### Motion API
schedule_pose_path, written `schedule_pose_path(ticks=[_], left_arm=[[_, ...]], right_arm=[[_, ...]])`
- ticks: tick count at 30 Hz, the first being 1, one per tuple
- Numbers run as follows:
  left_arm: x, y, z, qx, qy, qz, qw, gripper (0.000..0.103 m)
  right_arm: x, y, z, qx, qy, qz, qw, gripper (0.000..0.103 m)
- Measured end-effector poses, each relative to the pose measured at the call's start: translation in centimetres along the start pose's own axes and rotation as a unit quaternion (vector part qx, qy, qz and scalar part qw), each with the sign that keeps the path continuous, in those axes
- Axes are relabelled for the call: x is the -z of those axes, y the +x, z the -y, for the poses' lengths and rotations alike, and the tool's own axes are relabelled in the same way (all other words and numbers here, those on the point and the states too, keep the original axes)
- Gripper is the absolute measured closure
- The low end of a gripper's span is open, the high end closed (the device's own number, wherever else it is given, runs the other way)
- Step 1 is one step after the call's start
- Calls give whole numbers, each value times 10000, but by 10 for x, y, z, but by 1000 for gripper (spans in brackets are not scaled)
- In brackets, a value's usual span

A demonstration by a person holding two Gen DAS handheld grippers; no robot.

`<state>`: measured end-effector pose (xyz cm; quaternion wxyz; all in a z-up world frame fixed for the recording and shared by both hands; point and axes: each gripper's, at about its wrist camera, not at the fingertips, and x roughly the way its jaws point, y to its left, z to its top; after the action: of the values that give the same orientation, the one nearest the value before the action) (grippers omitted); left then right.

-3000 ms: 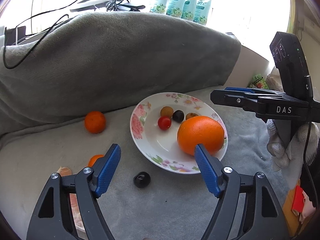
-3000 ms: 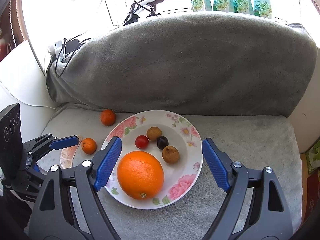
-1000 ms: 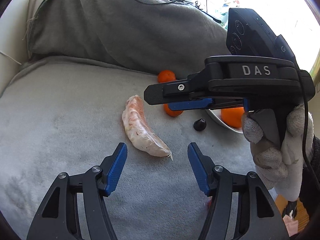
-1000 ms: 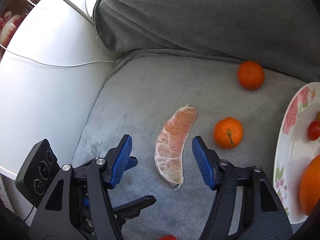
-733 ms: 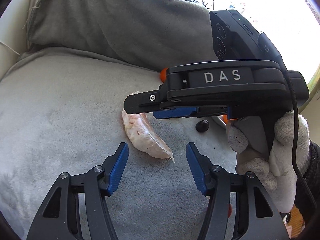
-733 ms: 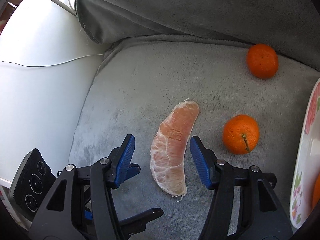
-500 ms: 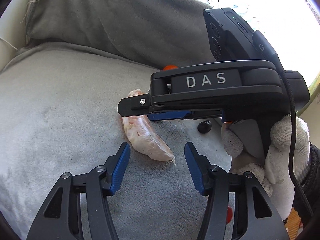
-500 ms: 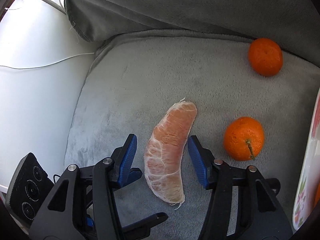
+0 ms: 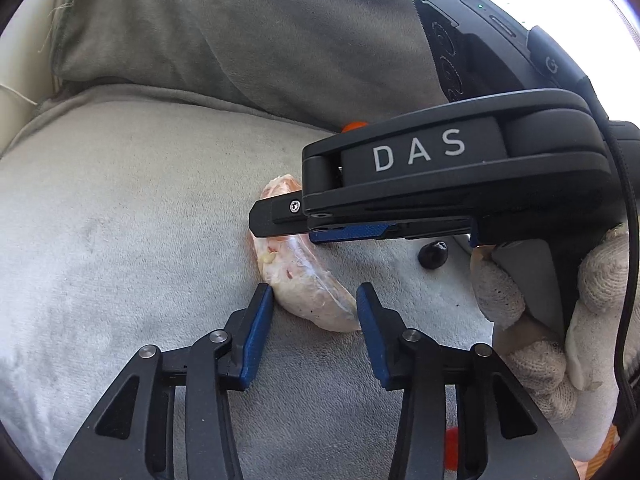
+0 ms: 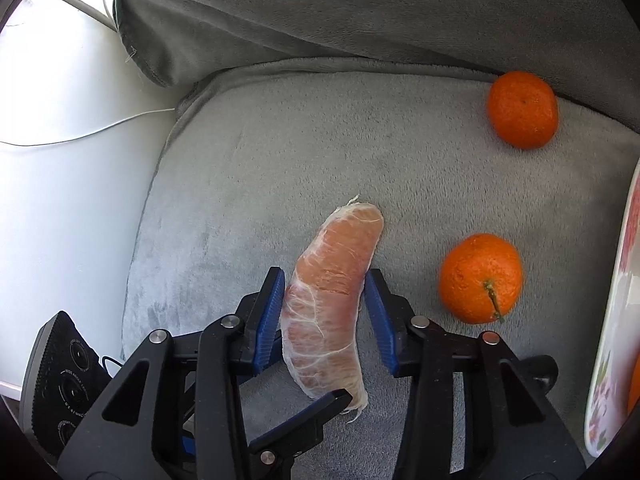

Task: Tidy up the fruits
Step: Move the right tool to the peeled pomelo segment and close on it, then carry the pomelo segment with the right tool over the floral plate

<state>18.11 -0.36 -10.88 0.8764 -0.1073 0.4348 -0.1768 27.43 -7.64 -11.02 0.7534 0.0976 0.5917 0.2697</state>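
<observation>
A peeled pink pomelo segment (image 10: 332, 304) lies on the grey cushion (image 10: 248, 168). It also shows in the left wrist view (image 9: 308, 284). My right gripper (image 10: 325, 292) straddles the segment's middle, its blue pads close beside both sides, still slightly apart. My left gripper (image 9: 315, 300) is open around the segment's near end. Two mandarins sit to the right: one near (image 10: 480, 278), one far (image 10: 522, 109). The flowered plate's rim (image 10: 616, 328) shows at the right edge.
A dark grape (image 9: 433, 255) lies on the cushion beyond the right gripper's body (image 9: 460, 176). A grey back cushion (image 10: 360, 12) rises behind. A white surface with a thin cable (image 10: 80, 136) lies left of the cushion.
Both grippers have moved down onto the pomelo segment. Both pairs of jaws have narrowed, the right ones to just beside the segment's sides.
</observation>
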Motion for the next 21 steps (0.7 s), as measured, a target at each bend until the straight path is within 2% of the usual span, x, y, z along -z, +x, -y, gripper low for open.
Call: schedule_pose_path(ticks=[4,12,21], left_arm=[[2,1,7,-91,94,34,9999,62],[8,-9,13,-118,156,162,9997,65],[1,-28,17,-115,282,408,9987,67]], right_arm=[[2,-3,-2,42,-16,70,10000,62],[4,-8,7,-265,275,218,9990,64],[7,-25,12,-576,412,467,9964,64]])
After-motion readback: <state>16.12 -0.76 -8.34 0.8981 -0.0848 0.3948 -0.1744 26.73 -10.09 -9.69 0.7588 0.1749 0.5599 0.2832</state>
